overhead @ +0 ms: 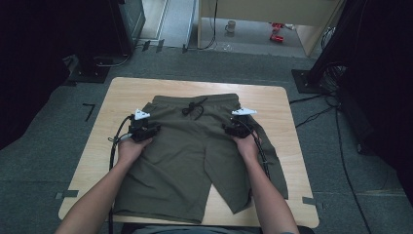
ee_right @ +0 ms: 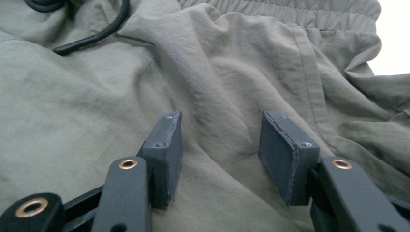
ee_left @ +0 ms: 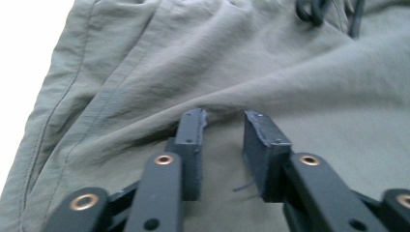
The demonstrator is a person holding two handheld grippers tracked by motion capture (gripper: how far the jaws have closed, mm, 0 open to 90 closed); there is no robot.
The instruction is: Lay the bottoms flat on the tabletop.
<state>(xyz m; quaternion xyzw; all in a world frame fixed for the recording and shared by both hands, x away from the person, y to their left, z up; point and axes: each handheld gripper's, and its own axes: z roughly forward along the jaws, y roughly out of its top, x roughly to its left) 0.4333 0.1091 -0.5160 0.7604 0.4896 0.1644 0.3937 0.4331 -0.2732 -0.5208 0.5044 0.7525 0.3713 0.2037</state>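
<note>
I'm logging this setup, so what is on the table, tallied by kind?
Olive-green shorts: 1, laid flat on the table
Black drawstring at the waistband: 1
Grippers: 2, left gripper and right gripper, jaws apart over the fabric
Total: 4

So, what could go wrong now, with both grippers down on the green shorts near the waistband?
1. The left gripper has a narrow gap over smooth cloth, so it may pinch too little of the shorts and slip.
2. The right gripper sits over a ridge of fabric; closing may catch both layers.
3. The black drawstring lies loose near the waistband and could snag.
</note>
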